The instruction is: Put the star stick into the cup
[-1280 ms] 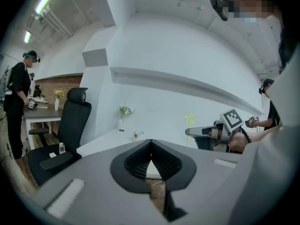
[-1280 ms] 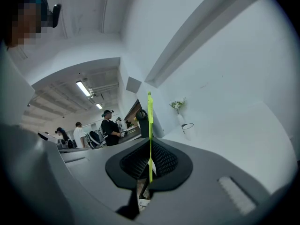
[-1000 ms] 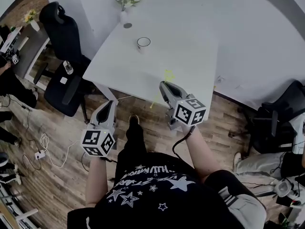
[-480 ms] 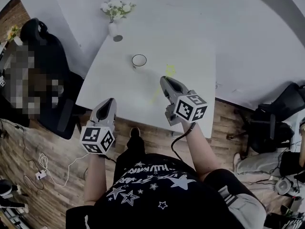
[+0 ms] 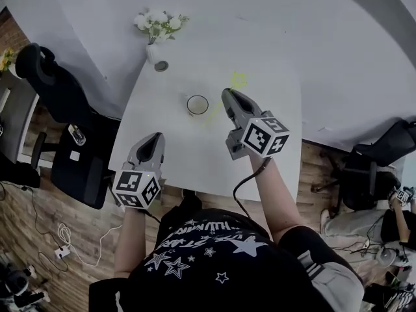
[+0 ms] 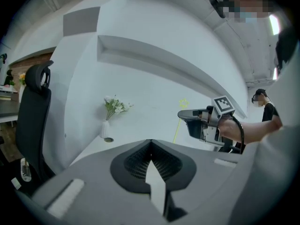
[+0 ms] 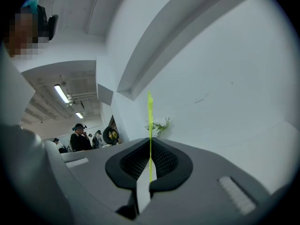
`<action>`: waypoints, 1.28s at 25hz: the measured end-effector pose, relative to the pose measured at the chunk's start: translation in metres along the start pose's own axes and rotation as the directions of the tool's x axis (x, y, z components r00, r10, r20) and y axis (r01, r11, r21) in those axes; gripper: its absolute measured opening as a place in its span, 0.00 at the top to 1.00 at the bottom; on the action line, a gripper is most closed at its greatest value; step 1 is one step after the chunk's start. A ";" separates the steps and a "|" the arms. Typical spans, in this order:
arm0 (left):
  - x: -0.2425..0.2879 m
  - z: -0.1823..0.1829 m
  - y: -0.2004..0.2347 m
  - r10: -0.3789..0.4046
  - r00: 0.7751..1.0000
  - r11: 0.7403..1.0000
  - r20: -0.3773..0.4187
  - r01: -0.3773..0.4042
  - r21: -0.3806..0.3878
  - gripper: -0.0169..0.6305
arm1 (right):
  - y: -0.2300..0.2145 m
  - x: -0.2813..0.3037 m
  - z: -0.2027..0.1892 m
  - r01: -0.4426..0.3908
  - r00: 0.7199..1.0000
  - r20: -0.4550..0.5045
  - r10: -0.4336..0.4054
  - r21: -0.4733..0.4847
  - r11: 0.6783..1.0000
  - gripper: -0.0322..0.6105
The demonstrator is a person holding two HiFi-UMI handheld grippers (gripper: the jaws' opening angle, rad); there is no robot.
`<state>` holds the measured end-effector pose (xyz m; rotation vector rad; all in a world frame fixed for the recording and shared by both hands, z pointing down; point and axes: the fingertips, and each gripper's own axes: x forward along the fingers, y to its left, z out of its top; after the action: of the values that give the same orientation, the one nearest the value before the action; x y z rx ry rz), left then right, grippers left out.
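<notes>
Nearest me, the left gripper (image 5: pixel 156 140) hangs over the front of the white table (image 5: pixel 175 168), its jaws pressed together on nothing. The right gripper (image 5: pixel 229 96) is clamped on the star stick (image 5: pixel 238 80), the thin yellow-green shaft pinched between its jaws and the star end held up and away. A second ago the person stood back, with the stick's lower end off the table edge. Now they have stepped in, and the lower end sits just beside the cup (image 5: pixel 197 104), not yet in it. I'd say only the final aim and lowering remain. Beyond, a vase of flowers (image 5: pixel 155 43) stands at the far corner.
</notes>
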<state>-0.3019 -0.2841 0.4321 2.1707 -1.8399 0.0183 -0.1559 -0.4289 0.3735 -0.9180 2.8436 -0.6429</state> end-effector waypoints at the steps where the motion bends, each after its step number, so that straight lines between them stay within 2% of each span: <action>1: 0.006 0.003 0.004 -0.007 1.000 1.000 -0.002 0.007 0.000 0.97 | -0.002 0.007 0.004 0.003 1.000 0.008 -0.003 0.004 1.000 0.91; 8: 0.041 0.014 0.027 -0.046 0.999 0.999 -0.010 0.046 -0.007 0.97 | -0.023 0.046 0.007 0.061 0.998 0.019 -0.061 0.014 0.998 0.91; 16: 0.068 0.010 0.044 -0.076 0.996 0.997 -0.040 0.076 -0.015 0.97 | -0.049 0.068 -0.037 0.122 0.990 -0.068 -0.121 0.013 0.992 0.91; 32: 0.091 0.002 0.049 -0.096 0.992 0.995 -0.078 0.095 -0.019 0.97 | -0.071 0.084 -0.086 0.137 0.975 -0.184 -0.126 0.049 0.989 0.91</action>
<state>-0.3330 -0.3789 0.4583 2.2125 -1.6872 0.0680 -0.2043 -0.4980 0.4853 -1.0980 2.9173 -0.8646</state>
